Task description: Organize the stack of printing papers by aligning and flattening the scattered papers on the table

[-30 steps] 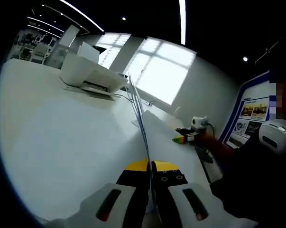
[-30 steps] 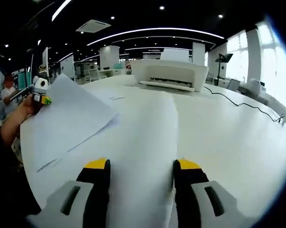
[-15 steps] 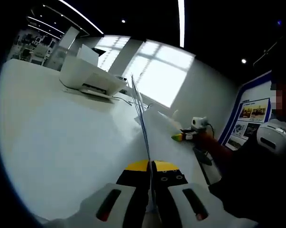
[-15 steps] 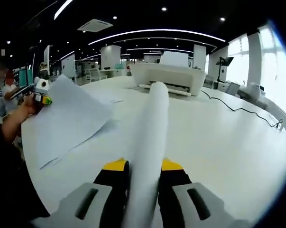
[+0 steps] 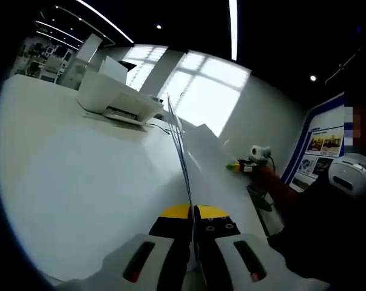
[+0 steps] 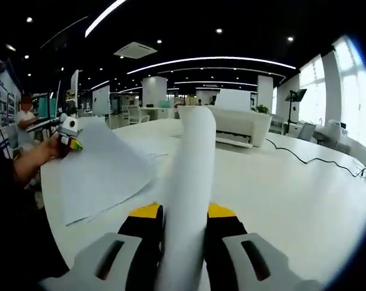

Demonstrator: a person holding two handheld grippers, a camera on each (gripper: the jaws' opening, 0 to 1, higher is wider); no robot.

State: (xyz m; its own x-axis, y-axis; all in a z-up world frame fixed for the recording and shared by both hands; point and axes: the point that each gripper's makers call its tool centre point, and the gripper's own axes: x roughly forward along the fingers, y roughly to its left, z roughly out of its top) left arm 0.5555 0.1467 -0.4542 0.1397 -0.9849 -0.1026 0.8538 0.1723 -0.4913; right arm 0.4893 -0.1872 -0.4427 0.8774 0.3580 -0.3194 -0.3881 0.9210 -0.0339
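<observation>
In the left gripper view, my left gripper (image 5: 193, 242) has its jaws squeezed tight on a thin stack of papers (image 5: 181, 151). I see the papers from the edge, so they look like a few thin lines going up and away from my jaws. The sheets spread apart a little at the far end. They stand above a big white table (image 5: 79, 176). A white printer (image 5: 117, 97) sits on the far part of the table, with a black cord next to it. My right gripper (image 5: 250, 159) shows off to the right, held by a hand in a red sleeve. More white paper lies between that gripper and my stack. Bright windows are behind.

In the right gripper view, my right gripper (image 6: 181, 242) has its jaws clamped on a curled sheet (image 6: 192, 182). The sheet bends into a long white tube shape that goes up from my jaws. To the left, the papers (image 6: 104, 173) are lifted at a slant over the table (image 6: 292, 200), and my left gripper (image 6: 68, 133) holds them at their far corner. Their edges do not line up. The printer (image 6: 243, 124) sits behind, and a black cord (image 6: 310, 160) runs across the table on the right.
</observation>
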